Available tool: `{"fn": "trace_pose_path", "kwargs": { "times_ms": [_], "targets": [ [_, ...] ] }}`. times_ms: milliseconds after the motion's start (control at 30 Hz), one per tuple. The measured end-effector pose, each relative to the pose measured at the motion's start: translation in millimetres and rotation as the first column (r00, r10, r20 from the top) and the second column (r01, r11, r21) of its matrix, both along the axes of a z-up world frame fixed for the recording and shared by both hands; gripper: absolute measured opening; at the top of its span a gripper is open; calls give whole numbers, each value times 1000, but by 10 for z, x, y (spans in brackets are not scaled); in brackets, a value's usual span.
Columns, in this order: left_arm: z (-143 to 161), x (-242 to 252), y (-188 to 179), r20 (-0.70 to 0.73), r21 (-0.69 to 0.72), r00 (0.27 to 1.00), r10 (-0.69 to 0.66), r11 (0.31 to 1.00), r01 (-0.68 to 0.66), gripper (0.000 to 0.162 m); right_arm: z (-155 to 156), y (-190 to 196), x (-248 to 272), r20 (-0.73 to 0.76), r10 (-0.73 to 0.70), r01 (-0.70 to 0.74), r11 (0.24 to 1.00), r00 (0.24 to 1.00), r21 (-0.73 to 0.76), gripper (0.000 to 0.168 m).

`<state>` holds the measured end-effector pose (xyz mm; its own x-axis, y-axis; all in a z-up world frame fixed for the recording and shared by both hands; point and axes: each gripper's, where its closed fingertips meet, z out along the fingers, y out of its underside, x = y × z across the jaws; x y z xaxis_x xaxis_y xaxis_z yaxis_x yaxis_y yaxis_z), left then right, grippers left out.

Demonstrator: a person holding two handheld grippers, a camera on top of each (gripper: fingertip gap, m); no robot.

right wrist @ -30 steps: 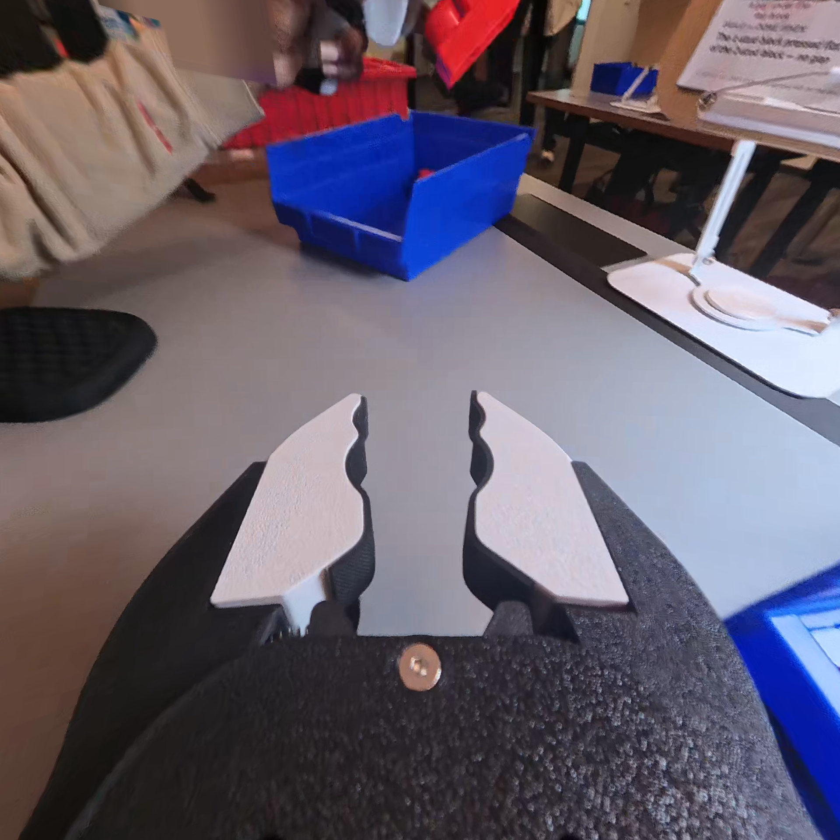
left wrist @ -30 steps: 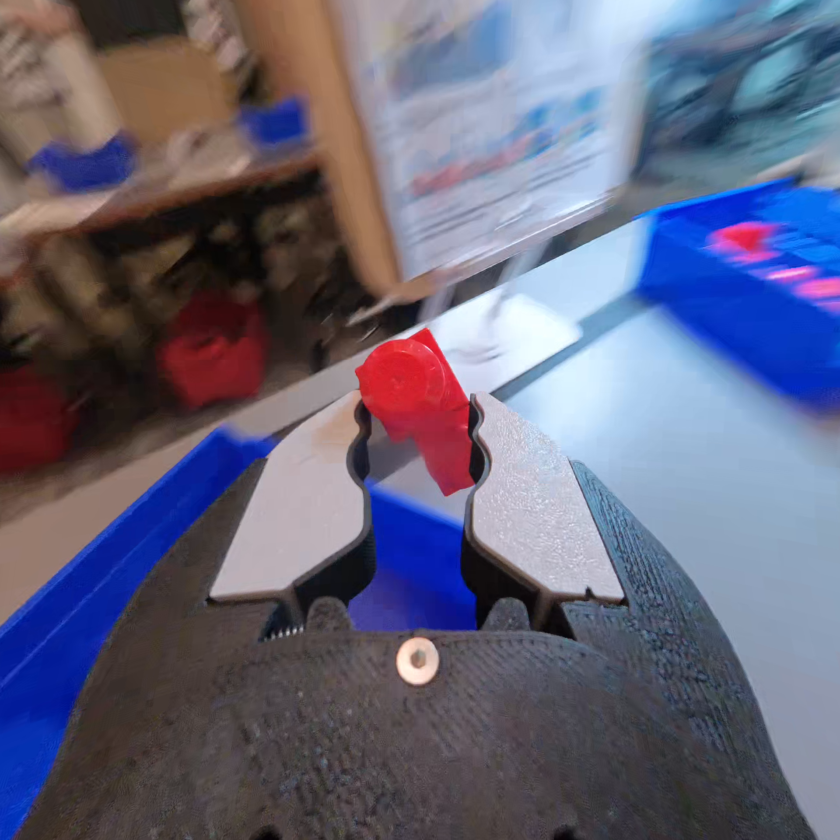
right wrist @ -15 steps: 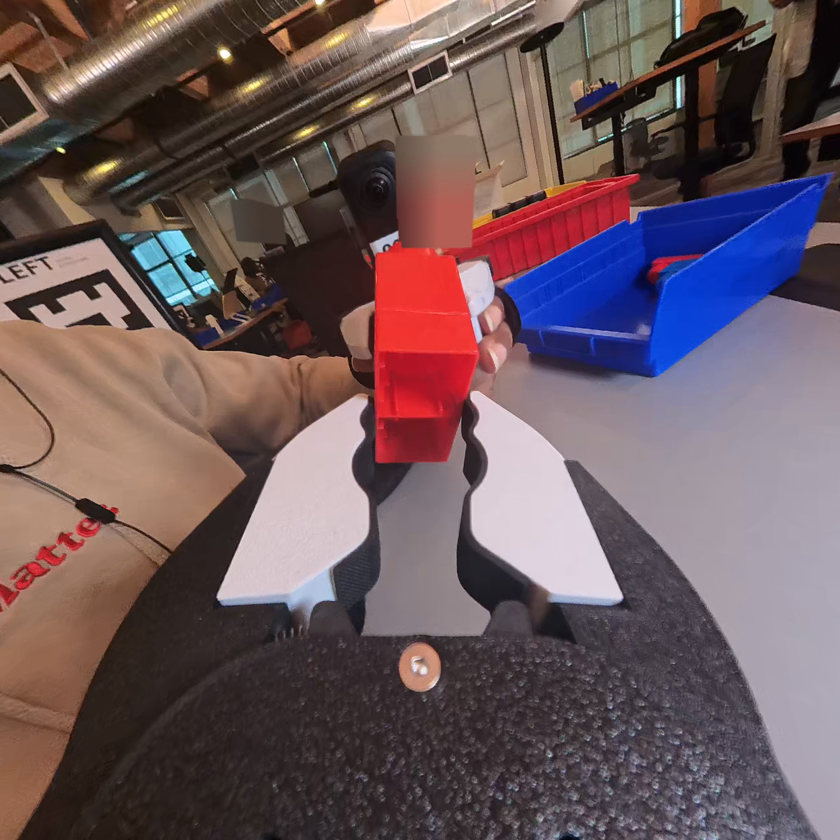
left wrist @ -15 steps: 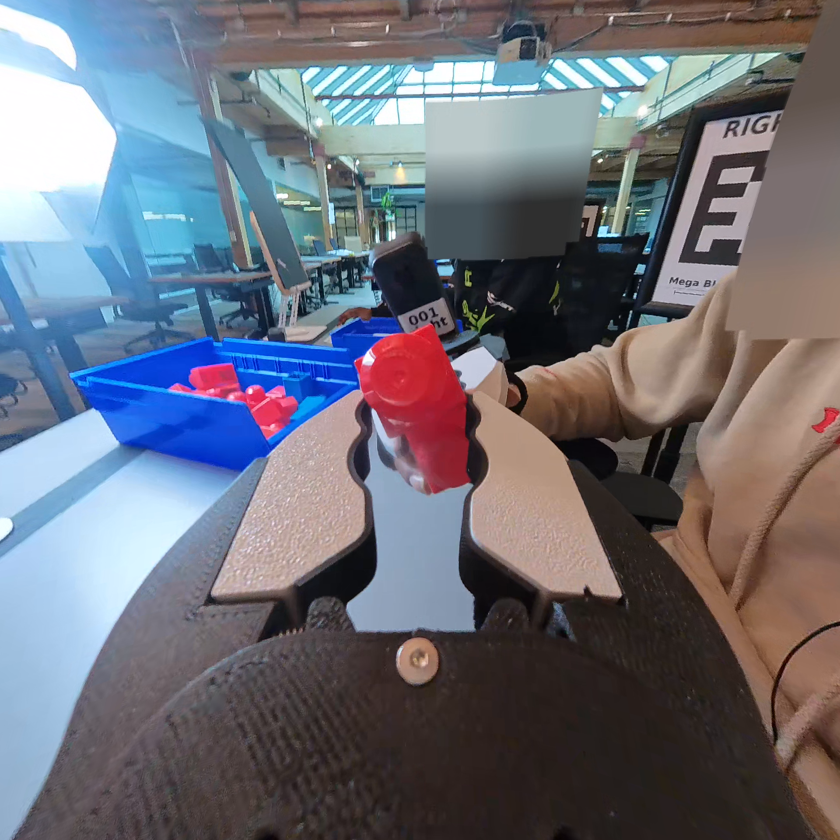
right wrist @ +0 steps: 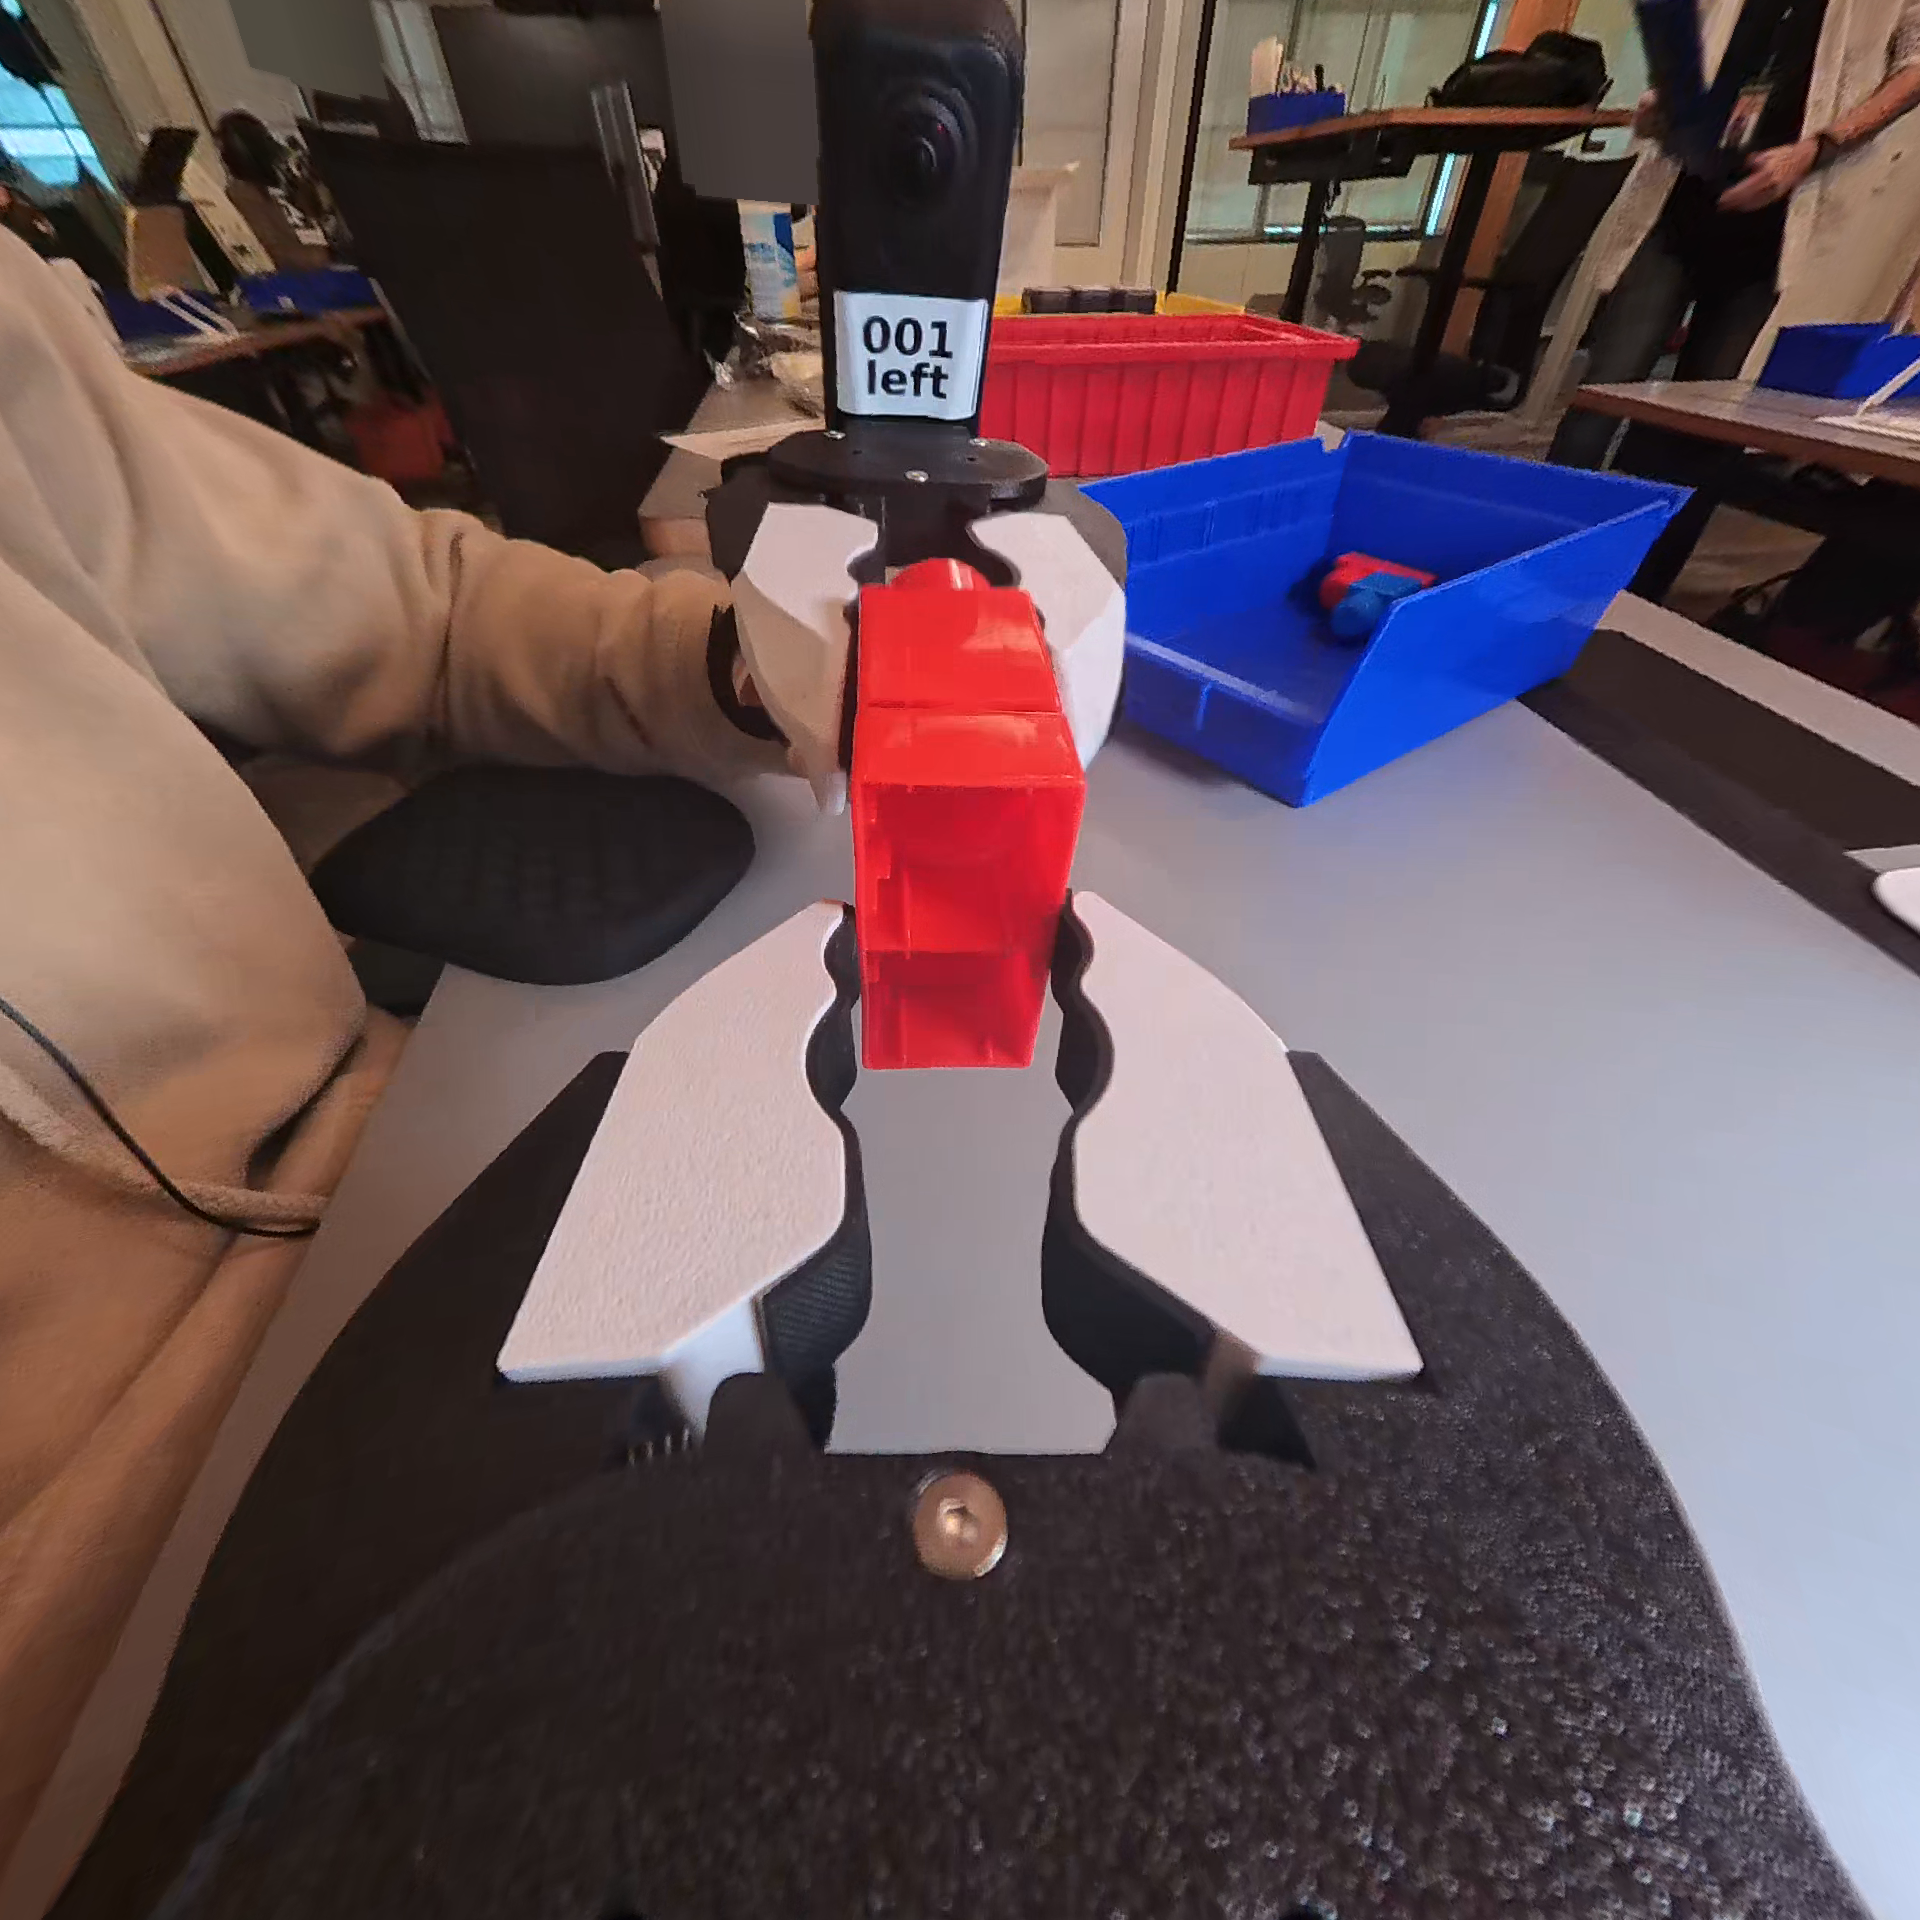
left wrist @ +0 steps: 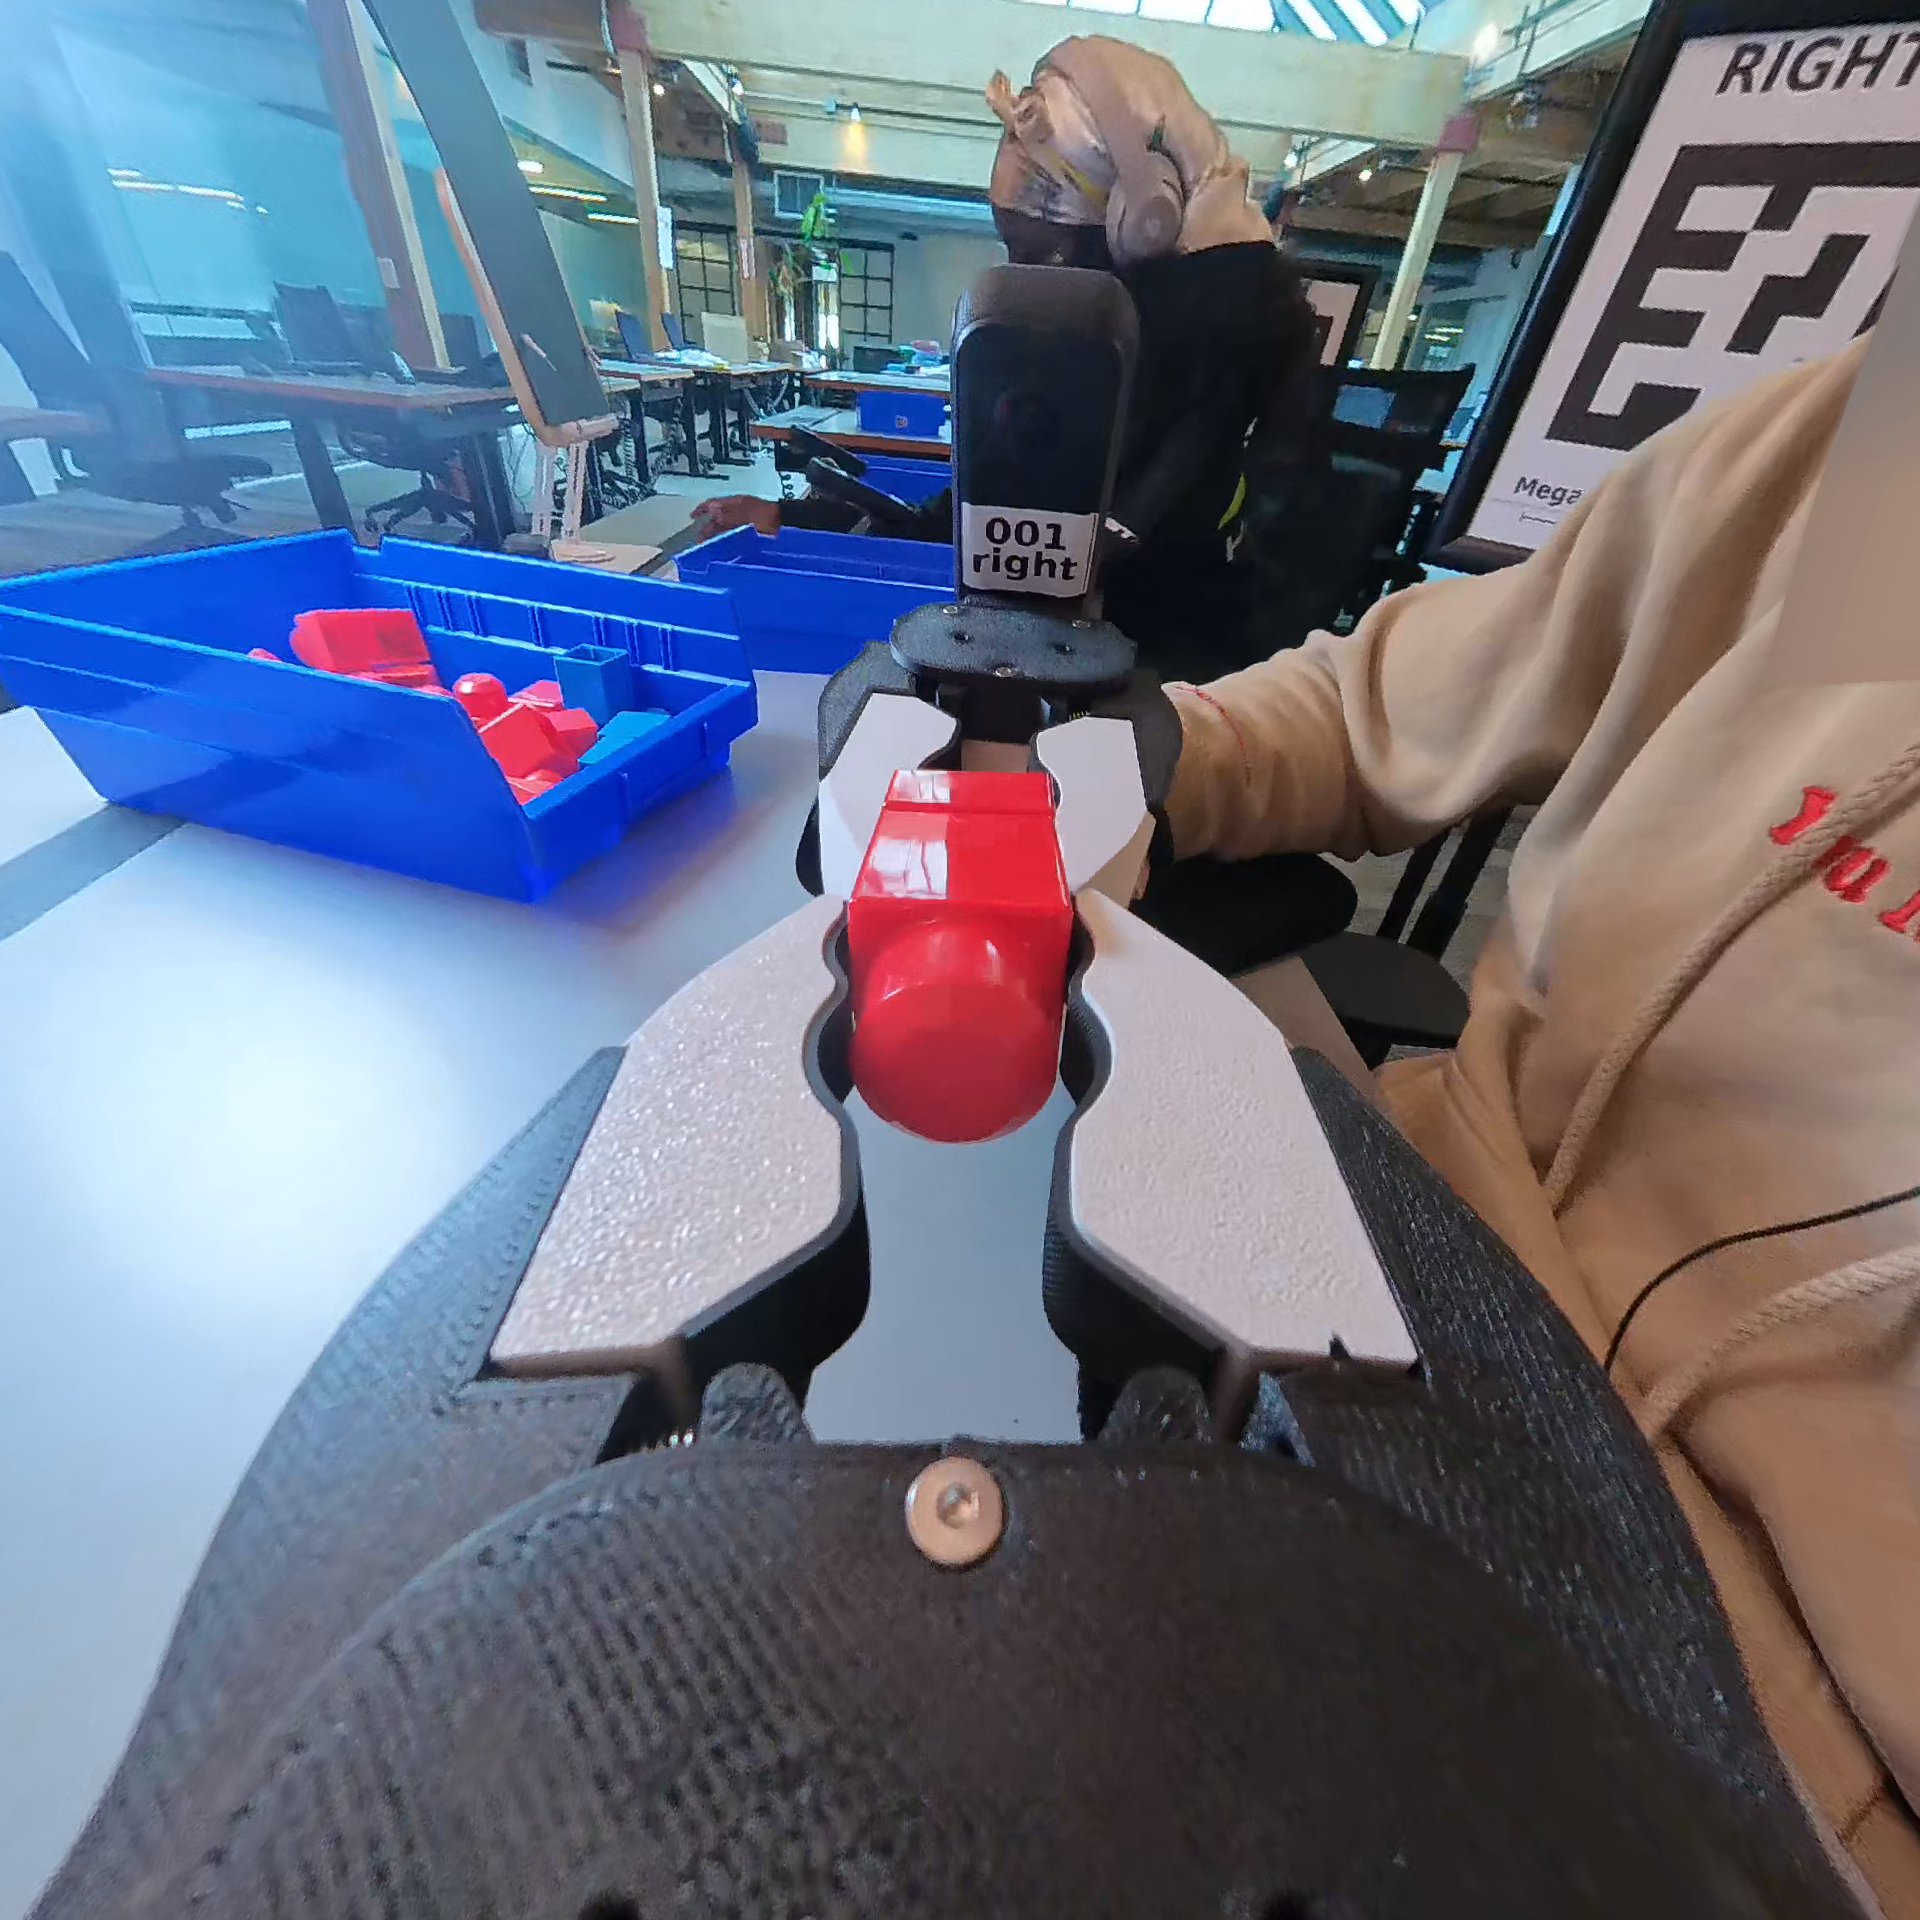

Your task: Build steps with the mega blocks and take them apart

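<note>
Left gripper [left wrist: 956, 997] and right gripper [right wrist: 961, 935] pinching two joined red blocks [right wrist: 961, 831], two blue bins [left wrist: 343, 717]

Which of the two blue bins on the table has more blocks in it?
The blue bin in the left wrist view: it holds a pile of red and blue blocks, while the other blue bin, in the right wrist view, shows only two or so.

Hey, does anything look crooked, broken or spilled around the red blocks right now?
Nothing stands out. The two joined red blocks sit in line, held between the left tool and right tool above the table.
</note>
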<state>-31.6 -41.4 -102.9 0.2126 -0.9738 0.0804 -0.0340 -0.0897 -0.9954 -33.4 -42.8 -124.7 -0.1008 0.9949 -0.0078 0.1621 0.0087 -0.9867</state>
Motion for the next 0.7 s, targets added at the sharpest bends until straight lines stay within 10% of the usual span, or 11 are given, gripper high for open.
{"fn": "trace_pose_path", "kwargs": {
  "times_ms": [300,500,700],
  "targets": [
    [208,-559,302,115,-27,971,209,978,-208,36,222,951,580,-42,-333,335,939,942,72,36],
    [-221,-359,365,-11,-85,971,239,967,-239,37,169,2438,1555,87,-772,762,636,630,123,36],
    [-505,-247,380,-70,-139,972,224,963,-232,37,-83,3770,2025,264,-883,897,427,387,116,37]
  ]
}}
